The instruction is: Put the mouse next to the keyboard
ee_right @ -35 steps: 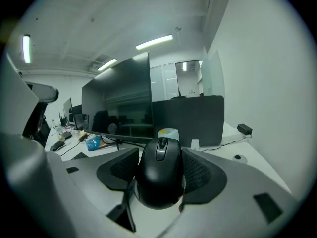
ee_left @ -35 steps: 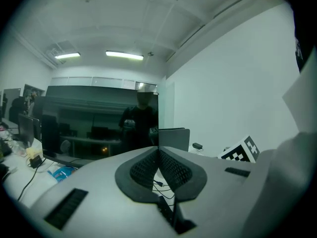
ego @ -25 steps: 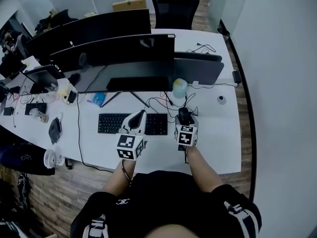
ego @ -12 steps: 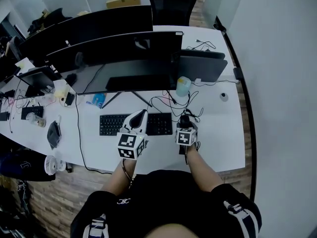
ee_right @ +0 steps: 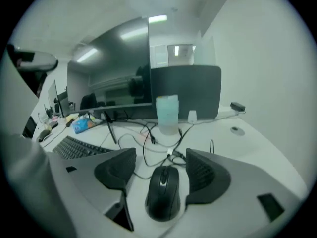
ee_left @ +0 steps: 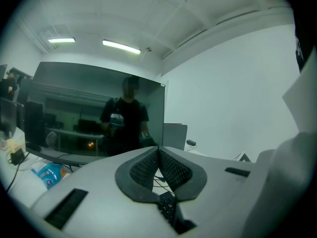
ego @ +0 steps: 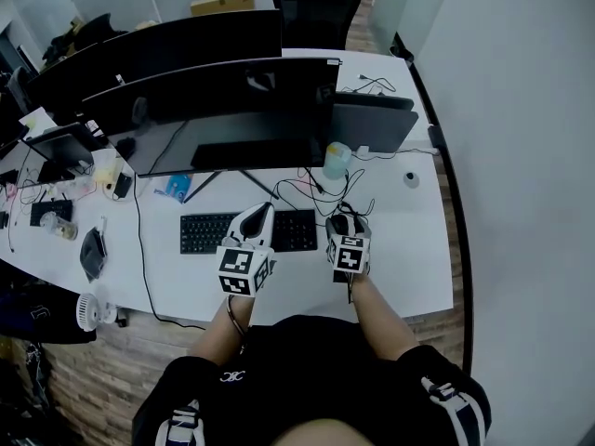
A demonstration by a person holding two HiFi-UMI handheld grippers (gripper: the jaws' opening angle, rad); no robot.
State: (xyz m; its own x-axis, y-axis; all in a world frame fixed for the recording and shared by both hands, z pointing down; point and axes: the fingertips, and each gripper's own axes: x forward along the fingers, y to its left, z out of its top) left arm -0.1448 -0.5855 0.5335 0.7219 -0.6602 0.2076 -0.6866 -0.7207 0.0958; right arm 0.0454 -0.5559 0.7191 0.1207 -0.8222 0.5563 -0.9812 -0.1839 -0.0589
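A black wired mouse [ee_right: 164, 191] lies on the white desk between the jaws of my right gripper [ee_right: 161, 176], just right of the black keyboard [ego: 209, 233]. The jaws are opening: the left pad [ee_right: 116, 168] stands clear of the mouse and the right pad [ee_right: 205, 175] sits close beside it without pressing. In the head view the right gripper [ego: 346, 230] is at the keyboard's right end. My left gripper [ego: 261, 214] hovers over the keyboard's right half, its pads [ee_left: 148, 166] closed together with nothing between them. A strip of keys [ee_left: 167, 207] shows below them.
A tangle of cables [ego: 316, 191] runs from the mouse toward a pale translucent bottle [ego: 337, 161] and a wide dark monitor [ego: 223, 110]. A dark panel [ego: 372, 128] stands at the back right. A small round object [ego: 411, 180] lies on the desk [ego: 409, 249] near its right edge.
The right gripper's jaws have spread wider around the mouse, which stays on the desk by the keyboard's right end. The left gripper has hardly moved.
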